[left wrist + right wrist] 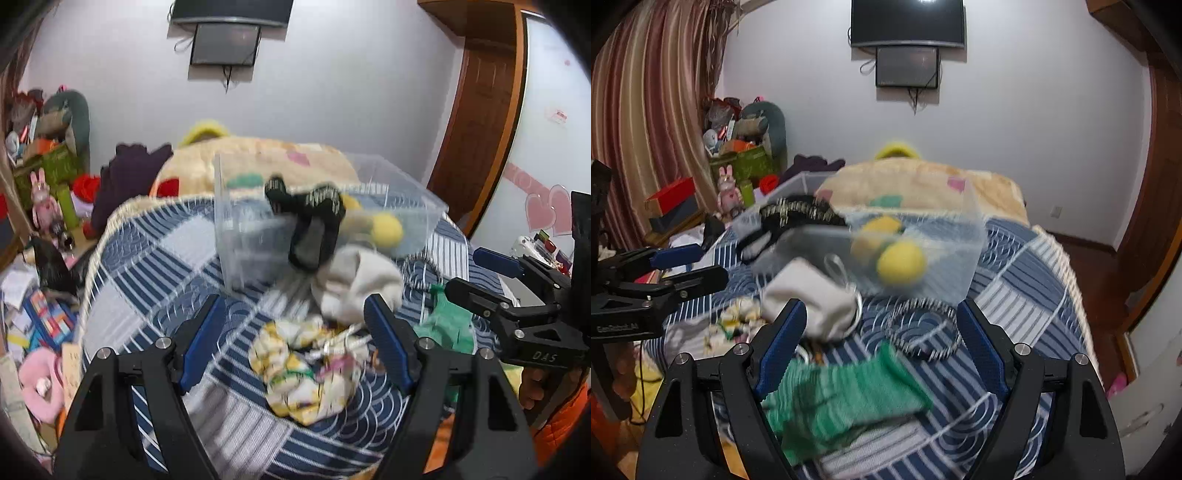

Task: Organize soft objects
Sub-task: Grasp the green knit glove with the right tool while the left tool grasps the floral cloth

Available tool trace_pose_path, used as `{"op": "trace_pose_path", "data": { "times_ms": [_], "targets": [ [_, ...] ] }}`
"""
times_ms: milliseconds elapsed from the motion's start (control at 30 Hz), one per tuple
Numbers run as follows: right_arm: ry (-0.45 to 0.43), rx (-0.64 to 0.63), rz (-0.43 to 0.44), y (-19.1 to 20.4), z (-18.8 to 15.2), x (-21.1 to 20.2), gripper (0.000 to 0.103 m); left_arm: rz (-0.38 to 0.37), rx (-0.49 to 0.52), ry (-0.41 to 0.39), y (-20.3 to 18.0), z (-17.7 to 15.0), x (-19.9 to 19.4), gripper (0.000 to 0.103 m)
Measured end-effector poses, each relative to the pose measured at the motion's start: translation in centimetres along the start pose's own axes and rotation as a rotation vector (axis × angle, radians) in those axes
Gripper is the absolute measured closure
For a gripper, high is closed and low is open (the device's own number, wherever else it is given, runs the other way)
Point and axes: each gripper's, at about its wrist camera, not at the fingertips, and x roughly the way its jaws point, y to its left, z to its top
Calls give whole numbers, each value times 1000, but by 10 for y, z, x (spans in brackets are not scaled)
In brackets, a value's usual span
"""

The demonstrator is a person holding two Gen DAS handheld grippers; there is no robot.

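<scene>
A clear plastic bin (413, 192) (971, 236) stands on the bed with a yellow plush toy (386, 230) (901, 262) inside. A black sock (314, 225) (798, 216) hangs over the bin's near rim. A white sock (354, 284) (812, 299), a yellow-patterned cloth (306, 373) (738, 321), a green knitted cloth (842, 398) (447, 325) and a black-and-white band (923, 332) lie on the bed in front of it. My left gripper (295, 343) is open above the patterned cloth. My right gripper (882, 347) is open above the green cloth.
The bed has a blue-and-white patterned cover (155, 251) (1027, 295) and a beige blanket (258, 155) (923, 177) behind the bin. Cluttered boxes and toys (44, 162) (738, 155) stand at the left, with items on the floor (33, 332). A wooden door (476, 122) is at the right.
</scene>
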Motion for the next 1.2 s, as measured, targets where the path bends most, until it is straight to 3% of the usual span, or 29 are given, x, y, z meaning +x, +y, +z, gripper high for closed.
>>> {"op": "trace_pose_path", "data": {
  "times_ms": [500,700,900,1033,1200],
  "targets": [
    [120,18,30,2,-42,15,21,-24,-27,133,-2,-40,24,26],
    [129,74,67,-9,-48,15,22,-11,0,101,-13,-45,26,26],
    [107,31,28,-3,-50,11,47,-18,27,88,-20,-45,26,45],
    [101,18,47,0,-48,9,74,-37,15,88,-19,-45,23,62],
    [101,2,71,5,-46,8,87,-55,2,91,-16,-45,18,75]
  ]
}}
